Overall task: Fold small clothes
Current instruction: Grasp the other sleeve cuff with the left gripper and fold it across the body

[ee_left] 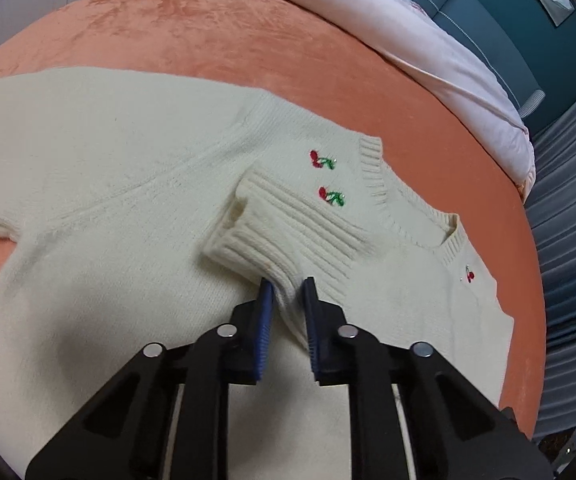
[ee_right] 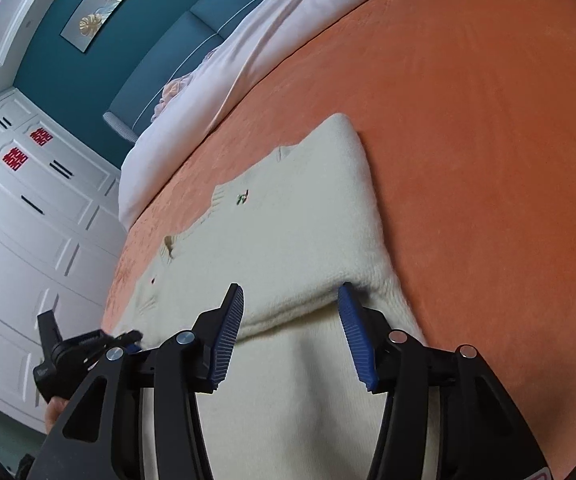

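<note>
A cream knitted sweater (ee_left: 108,152) lies flat on the orange bedspread (ee_left: 208,32), its neckline (ee_left: 412,224) turned toward the pink duvet (ee_left: 428,40) at the head of the bed. One sleeve is folded in over the chest, so its ribbed cuff (ee_left: 288,224) rests just beside the neckline, and the cherry stitched on the cuff sits next to a matching cherry on the chest.

The left gripper (ee_left: 288,292) is nearly closed, its blue pads pinching a ridge of the sleeve just behind the cuff. The right gripper (ee_right: 290,300) is wide open and holds nothing; its pads straddle the thick folded edge (ee_right: 288,316) of the sweater on the side away from the neckline, touching or just above the knit, and I cannot tell which.

The main risk, as I judge it, is in the left grip. It has only a thin ridge of loose knit, so a pull could slide the sleeve off the chest or stretch the ribbing out of shape. If that pinch has also caught the chest layer beneath, lifting would drag the whole front and undo the fold. On the right, closing on only the top layer of the folded edge would leave the lower layer behind and skew the next fold. The plush bedspread may also grip the wool and bunch it.
</note>
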{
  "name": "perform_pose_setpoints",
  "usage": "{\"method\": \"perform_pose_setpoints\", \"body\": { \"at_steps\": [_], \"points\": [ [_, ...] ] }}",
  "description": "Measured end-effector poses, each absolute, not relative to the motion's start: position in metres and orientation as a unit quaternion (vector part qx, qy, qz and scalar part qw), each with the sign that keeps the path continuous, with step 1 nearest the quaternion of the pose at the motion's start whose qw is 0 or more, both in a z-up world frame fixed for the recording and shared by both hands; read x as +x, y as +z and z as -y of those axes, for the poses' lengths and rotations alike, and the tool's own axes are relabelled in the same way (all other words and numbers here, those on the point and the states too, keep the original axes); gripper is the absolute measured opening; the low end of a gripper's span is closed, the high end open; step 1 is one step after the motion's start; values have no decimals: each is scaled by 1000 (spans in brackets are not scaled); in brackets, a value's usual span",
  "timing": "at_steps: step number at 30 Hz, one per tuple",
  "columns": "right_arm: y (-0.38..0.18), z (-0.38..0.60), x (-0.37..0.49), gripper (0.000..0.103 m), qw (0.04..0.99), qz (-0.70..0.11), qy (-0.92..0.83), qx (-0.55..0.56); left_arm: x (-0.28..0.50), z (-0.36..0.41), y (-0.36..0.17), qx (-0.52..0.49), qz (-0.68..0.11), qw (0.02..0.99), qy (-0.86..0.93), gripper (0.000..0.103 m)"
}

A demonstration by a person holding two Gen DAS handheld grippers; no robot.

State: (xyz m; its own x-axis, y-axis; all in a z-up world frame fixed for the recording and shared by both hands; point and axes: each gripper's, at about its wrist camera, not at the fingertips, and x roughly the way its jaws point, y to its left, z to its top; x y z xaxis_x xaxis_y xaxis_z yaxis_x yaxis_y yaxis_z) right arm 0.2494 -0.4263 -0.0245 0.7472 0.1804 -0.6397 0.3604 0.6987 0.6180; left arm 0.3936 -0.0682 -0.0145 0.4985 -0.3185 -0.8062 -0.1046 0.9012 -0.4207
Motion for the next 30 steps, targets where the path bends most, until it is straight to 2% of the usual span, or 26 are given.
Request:
{"method": "perform_pose_setpoints", "body": {
  "at_steps": [1,3,6,9,11,13,16,17,18,19,22,23,27,30],
  "points": [
    [-25,425,253,7,854,-346,-58,385,393,68,-8,-211,-483,847,-69,12],
    [-12,427,252,1,867,-321,-58,377,388,66,8,-204,-455,863,-81,12],
    [4,427,245,1,892,-300,-77,330,390,69,-1,-178,-466,863,-76,12],
    [-23,433,248,2,871,-363,-104,314,388,63,-31,-186,-490,849,-59,13],
    [-16,427,234,2,880,-339,-80,323,383,58,-34,-196,-476,855,-66,15],
    [-7,412,231,2,894,-339,-62,287,382,57,-35,-195,-474,856,-66,15],
    [-34,397,247,1,882,-412,-78,213,382,58,-33,-195,-476,855,-63,17],
    [-47,397,254,0,868,-443,-84,209,381,56,-31,-200,-478,853,-63,20],
    [-47,397,250,0,875,-423,-98,215,377,50,-28,-208,-477,852,-62,22],
    [-36,394,245,5,880,-413,-101,214,370,42,-25,-219,-472,852,-59,24],
    [-10,372,219,9,889,-392,-82,221,346,-9,-14,-263,-446,855,-34,48],
    [-4,362,206,9,891,-389,-70,225,339,-29,-11,-268,-439,857,-16,53],
    [3,293,148,9,901,-400,-29,167,319,-133,-8,-271,-424,860,89,61],
    [-9,237,108,9,895,-429,-1,126,307,-225,-11,-319,-408,836,179,70]
  ]
}}
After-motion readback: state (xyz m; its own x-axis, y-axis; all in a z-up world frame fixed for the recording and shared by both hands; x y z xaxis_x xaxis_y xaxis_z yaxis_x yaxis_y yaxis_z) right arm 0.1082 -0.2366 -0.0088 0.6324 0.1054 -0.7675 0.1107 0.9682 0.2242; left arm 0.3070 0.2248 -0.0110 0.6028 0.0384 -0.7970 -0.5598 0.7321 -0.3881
